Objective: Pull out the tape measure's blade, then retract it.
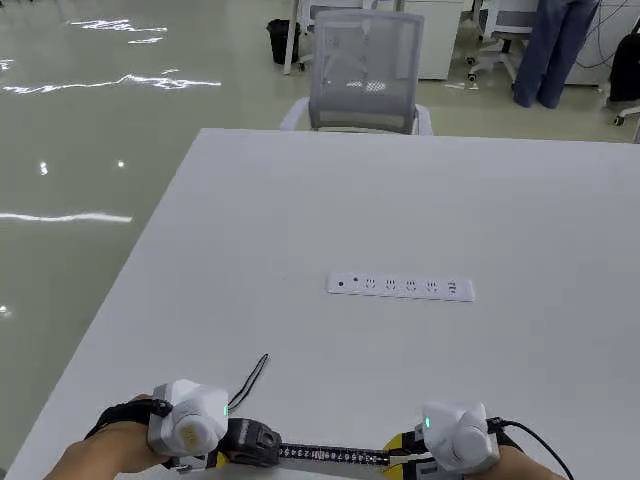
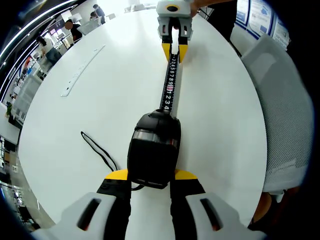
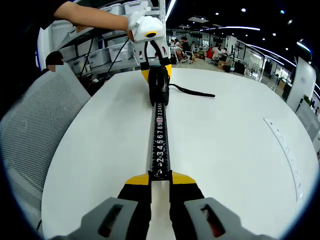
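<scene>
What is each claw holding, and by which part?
The left claw grips the tape measure's case by its sides; the right claw pinches the blade at its tip.

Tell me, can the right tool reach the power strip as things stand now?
Probably not yet. The way across the table to the power strip looks free, but the right tool is shut on the end of the tape measure's blade.

A white power strip (image 1: 400,286) lies flat on a large white table (image 1: 250,220). A grey mesh chair (image 1: 364,70) stands at its far edge, on a glossy floor (image 1: 90,130).
</scene>
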